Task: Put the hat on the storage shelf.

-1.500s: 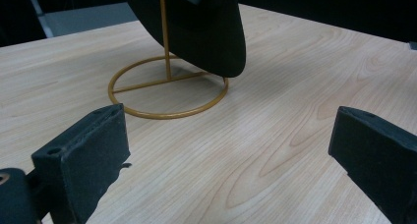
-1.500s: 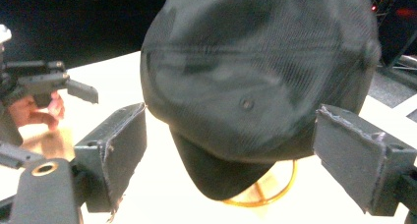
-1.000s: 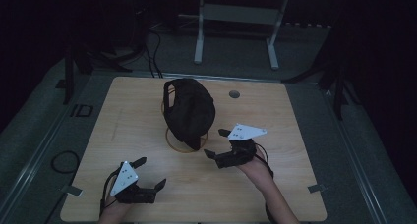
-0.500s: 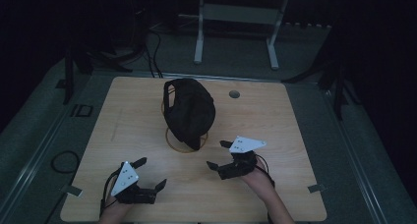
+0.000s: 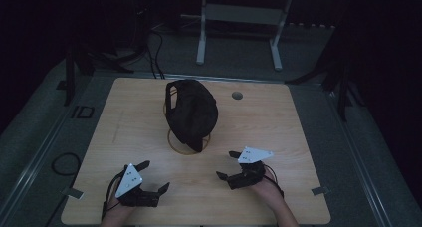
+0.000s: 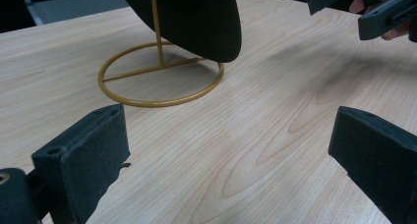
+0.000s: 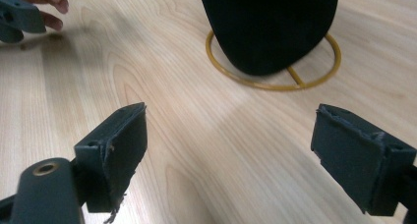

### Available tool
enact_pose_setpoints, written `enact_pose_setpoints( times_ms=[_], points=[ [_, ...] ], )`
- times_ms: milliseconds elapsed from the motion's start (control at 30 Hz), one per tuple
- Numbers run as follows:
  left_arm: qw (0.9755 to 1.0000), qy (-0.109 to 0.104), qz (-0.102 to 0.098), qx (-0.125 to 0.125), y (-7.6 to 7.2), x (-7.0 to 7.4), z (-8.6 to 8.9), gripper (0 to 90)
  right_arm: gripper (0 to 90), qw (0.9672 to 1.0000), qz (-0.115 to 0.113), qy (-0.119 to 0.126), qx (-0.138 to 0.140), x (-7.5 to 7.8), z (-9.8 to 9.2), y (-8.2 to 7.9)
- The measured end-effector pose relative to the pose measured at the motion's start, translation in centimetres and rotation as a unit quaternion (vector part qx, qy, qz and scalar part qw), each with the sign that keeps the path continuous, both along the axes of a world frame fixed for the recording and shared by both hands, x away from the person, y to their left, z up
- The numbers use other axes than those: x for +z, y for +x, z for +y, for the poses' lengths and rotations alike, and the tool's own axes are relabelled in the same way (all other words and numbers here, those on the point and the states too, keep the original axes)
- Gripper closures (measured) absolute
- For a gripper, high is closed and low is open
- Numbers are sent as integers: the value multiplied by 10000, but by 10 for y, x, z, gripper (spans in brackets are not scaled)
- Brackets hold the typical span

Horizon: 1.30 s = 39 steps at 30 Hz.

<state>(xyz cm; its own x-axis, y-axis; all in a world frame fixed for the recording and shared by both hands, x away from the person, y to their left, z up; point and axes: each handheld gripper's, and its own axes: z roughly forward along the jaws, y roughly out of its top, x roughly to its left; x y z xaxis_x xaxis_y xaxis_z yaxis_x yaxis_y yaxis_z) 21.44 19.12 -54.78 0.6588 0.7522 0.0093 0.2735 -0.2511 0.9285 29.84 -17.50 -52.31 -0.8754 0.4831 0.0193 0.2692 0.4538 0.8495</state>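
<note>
- Black cap (image 5: 191, 112) sits on a gold wire stand (image 5: 188, 145), just above centre of the high view, on the wooden table (image 5: 298, 137).
- Cap hangs over the stand's upright rod; the stand's round base ring lies flat on the table, partly under the cap's lower edge.
- Left gripper view: cap (image 6: 196, 17) at top centre, stand (image 6: 160, 81) ring below it at upper left, thin rod rising into the cap.
- Right gripper view: cap (image 7: 270, 27) at top centre-right, stand (image 7: 273, 81) ring peeking out round its bottom.
- Right gripper (image 5: 228, 165) at lower right of centre in the high view, jaws wide apart, nothing between them, pointing left and up toward the stand, near it but not touching.
- Right gripper (image 7: 226, 145) in its own view: both black jaws spread to the frame's lower corners, bare table between.
- Left gripper (image 5: 153, 176) at lower left of the high view, jaws wide apart, holding nothing, well apart from the cap.
- Left gripper (image 6: 228, 145) in its own view: jaws at lower left and lower right, only wood grain between.
- Right gripper (image 6: 364, 13) also seen at upper right corner of the left gripper view, fingertips of the hand behind it.
- Left gripper (image 7: 17, 17) at upper left corner of the right gripper view, with fingers above it.
- Small round hole (image 5: 237, 95) in the table, upper right of the cap.
- Dark floor and a grey frame leg (image 5: 201, 33) behind the table at the top.
</note>
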Motion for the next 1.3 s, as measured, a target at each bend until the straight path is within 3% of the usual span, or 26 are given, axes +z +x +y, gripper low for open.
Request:
enact_pose_setpoints(
  times_ms=[500,1300],
  points=[
    [9999,-41,93,-68,1,-3,-1,21,137,9997,138,-50,-192,-15,-26,-5],
    [9998,-2,118,-128,1,-4,-3,21,137,9976,63,-111,-683,-23,-81,-16]
  ],
)
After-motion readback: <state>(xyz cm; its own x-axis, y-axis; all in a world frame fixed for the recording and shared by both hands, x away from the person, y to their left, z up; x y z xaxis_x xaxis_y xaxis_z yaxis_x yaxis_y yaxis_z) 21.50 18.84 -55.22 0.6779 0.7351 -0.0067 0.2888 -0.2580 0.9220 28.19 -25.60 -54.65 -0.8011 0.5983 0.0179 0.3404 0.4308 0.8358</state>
